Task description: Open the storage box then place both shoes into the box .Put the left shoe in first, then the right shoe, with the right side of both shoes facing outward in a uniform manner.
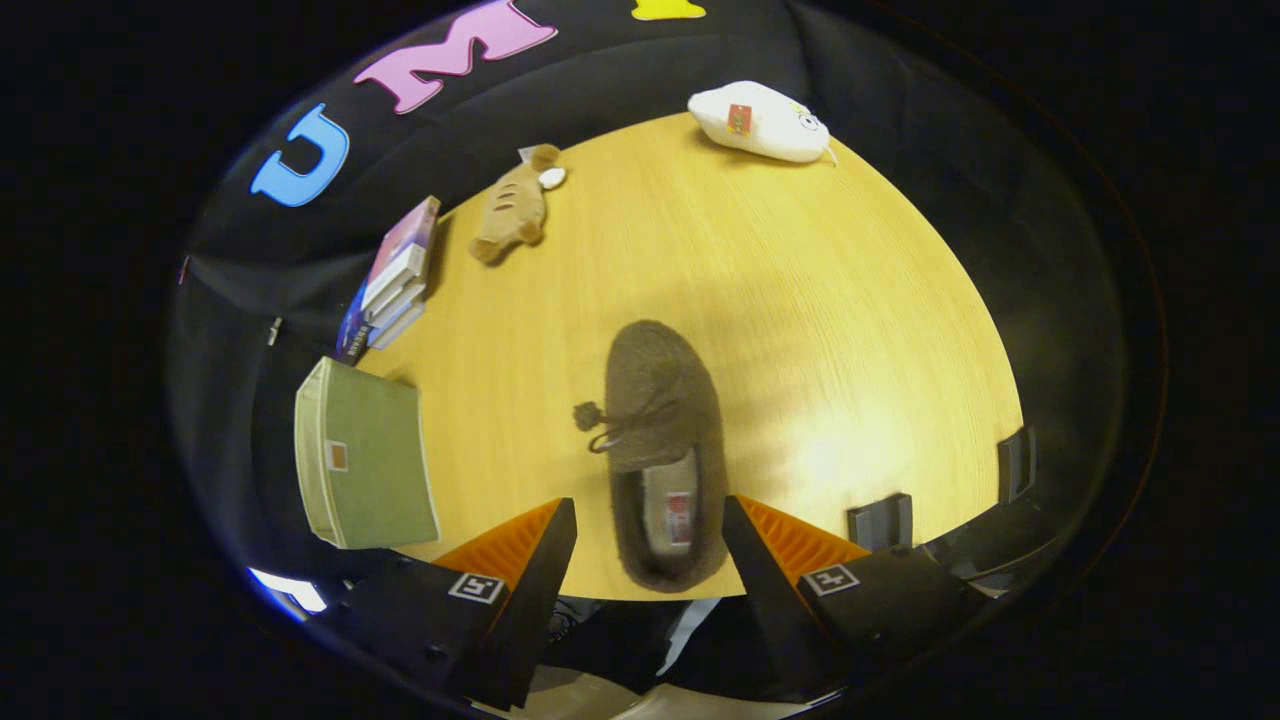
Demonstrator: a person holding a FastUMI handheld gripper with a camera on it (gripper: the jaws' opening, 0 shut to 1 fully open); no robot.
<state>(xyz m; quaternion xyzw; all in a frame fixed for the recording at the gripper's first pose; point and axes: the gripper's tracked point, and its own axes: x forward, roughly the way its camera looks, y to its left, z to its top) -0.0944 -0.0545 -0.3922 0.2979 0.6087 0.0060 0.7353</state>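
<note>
the gripper is released, its two fingers spread wide with the heel end of a brown slipper lying in the gap between them; neither finger presses on it, though whether the inner faces brush its sides is hard to tell. the slipper lies flat on the wooden table at the near edge, its heel at that edge and its toe pointing away toward the middle of the table, with a small pompom on a cord at its left side and a tag showing inside the opening. to the left of the fingers, at the table's left edge, sits the green storage box, its lid closed, well apart from the slipper. beyond the box, along the same left edge, a short stack of books lies against the wall. further on, near the far left corner, a tan plush toy rests on the table. at the far edge lies a white plush toy. two dark brackets stand at the table's near right edge.
</note>
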